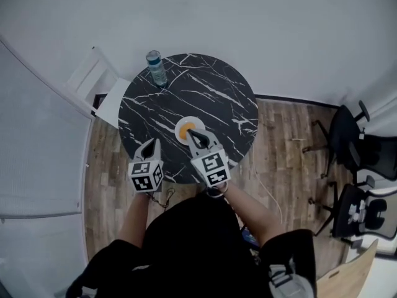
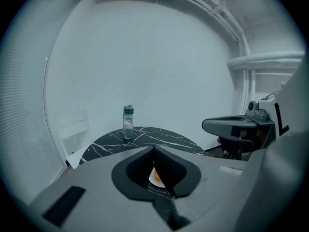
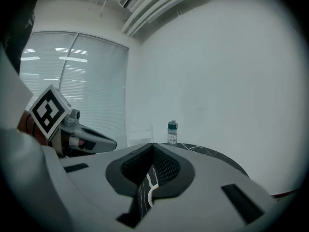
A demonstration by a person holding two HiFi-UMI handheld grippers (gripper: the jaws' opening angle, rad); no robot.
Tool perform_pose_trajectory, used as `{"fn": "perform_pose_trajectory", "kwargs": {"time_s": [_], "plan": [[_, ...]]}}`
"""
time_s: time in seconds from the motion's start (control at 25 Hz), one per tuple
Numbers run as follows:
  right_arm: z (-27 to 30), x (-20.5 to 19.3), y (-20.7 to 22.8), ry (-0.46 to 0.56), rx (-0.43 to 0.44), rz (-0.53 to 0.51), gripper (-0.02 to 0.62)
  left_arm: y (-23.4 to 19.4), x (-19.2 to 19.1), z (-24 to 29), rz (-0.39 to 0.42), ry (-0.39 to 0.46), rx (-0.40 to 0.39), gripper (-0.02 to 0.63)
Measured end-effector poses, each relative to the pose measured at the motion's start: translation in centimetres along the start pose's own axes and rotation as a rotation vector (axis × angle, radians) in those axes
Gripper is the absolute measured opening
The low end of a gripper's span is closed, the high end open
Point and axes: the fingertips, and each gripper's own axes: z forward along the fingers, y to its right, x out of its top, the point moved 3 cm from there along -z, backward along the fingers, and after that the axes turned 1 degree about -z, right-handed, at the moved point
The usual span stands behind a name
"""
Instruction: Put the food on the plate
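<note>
L gripper (image 1: 151,143) and R gripper (image 1: 190,131): both jaws closed tip to tip, nothing between them. R's tip overlaps the plate (image 1: 180,124) and hides part of the orange food (image 1: 185,133) on it; food type unclear. L is just left of plate, over the near edge of the round marble table (image 1: 211,92). Bottle (image 1: 156,67) is well beyond plate, by far edge. Open tabletop right of plate.
</note>
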Motion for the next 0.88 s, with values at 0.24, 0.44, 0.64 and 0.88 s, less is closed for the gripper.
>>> {"fn": "perform_pose_trajectory", "kwargs": {"time_s": [0.24, 0.44, 0.64, 0.88], "plan": [[-3.7, 5.0, -2.8, 0.129, -0.098, 0.022, -0.003, -1.3, 3.4, -6.9, 0.09, 0.158, 0.021, 0.0], [-7.5, 8.8, -5.8, 0.224, -0.136, -0.034, -0.003, -1.4, 5.9, -12.3, 0.125, 0.288, 0.023, 0.0], [-9.9, 10.0, -8.5, 0.243, -0.19, -0.105, -0.003, -0.7, 6.5, -15.5, 0.174, 0.335, 0.007, 0.0], [-11.4, 9.8, -9.6, 0.237, -0.214, -0.106, -0.003, -0.3, 6.1, -17.1, 0.141, 0.366, -0.035, 0.0]]}}
